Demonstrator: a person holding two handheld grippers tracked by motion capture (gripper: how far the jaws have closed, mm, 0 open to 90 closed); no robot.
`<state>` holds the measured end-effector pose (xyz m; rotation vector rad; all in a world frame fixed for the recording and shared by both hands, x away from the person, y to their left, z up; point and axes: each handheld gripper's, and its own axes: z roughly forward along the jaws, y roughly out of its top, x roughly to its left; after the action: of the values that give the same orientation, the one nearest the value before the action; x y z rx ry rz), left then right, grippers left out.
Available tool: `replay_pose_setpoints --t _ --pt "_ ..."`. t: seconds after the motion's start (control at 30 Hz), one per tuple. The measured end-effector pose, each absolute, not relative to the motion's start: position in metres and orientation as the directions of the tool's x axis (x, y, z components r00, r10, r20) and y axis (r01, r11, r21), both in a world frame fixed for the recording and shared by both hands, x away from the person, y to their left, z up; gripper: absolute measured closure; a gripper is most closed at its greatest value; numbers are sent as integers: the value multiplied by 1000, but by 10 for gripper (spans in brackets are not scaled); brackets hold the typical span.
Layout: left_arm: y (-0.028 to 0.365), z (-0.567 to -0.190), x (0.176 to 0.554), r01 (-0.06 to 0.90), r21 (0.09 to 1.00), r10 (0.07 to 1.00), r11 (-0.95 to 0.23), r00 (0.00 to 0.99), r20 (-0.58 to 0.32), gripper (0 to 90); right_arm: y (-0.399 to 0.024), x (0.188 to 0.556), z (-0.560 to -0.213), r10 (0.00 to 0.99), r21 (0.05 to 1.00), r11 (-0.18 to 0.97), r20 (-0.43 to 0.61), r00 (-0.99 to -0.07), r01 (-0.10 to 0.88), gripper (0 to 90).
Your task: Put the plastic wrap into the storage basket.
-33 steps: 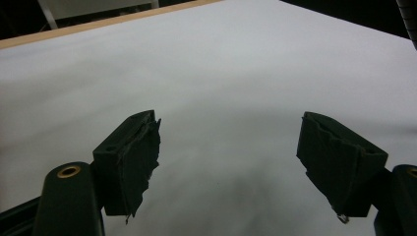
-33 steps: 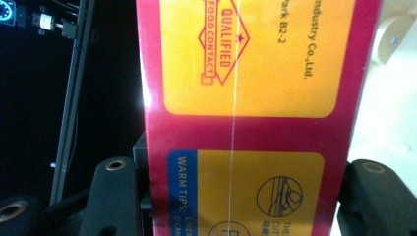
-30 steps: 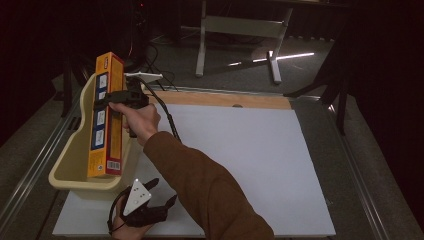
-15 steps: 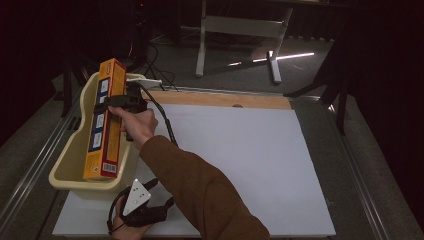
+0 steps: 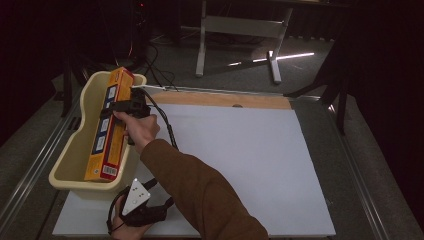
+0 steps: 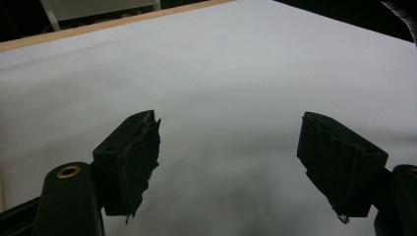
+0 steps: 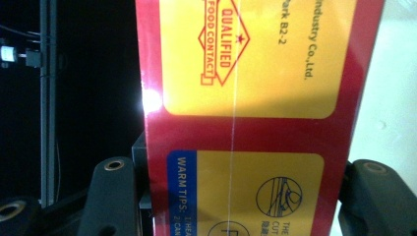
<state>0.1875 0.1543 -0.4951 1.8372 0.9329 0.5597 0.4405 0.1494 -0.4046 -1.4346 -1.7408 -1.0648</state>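
Over the beige tub point(image 5: 75, 155), my right tongs point(image 5: 120, 106) clamp the long yellow box point(image 5: 107, 135), lowering it inside lengthwise so it fits; beside the tub, my left tongs point(image 5: 142, 212) rest open.

A long, narrow orange-yellow box point(image 5: 109, 130) with red edges and blue label panels lies lengthwise in a cream plastic tub point(image 5: 75, 150) at the tabletop's left edge. It tilts, far end raised near the tub's rim, near end low inside. Its printed face point(image 7: 255, 98) reads "Qualified Food Contact".
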Motion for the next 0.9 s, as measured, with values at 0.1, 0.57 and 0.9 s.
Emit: replay_pose_setpoints --t 0.1,0.57,0.9 --pt "155 -495 187 356 903 799 -242 601 -23 235 150 440 -407 474 174 77 860 -189 982 397" --pt "156 -495 187 353 904 802 -239 597 -21 235 146 444 -413 516 125 90 843 -153 988 344" --pt "155 -495 187 354 905 802 -236 597 -24 235 144 444 -410 568 104 104 810 -145 989 326"
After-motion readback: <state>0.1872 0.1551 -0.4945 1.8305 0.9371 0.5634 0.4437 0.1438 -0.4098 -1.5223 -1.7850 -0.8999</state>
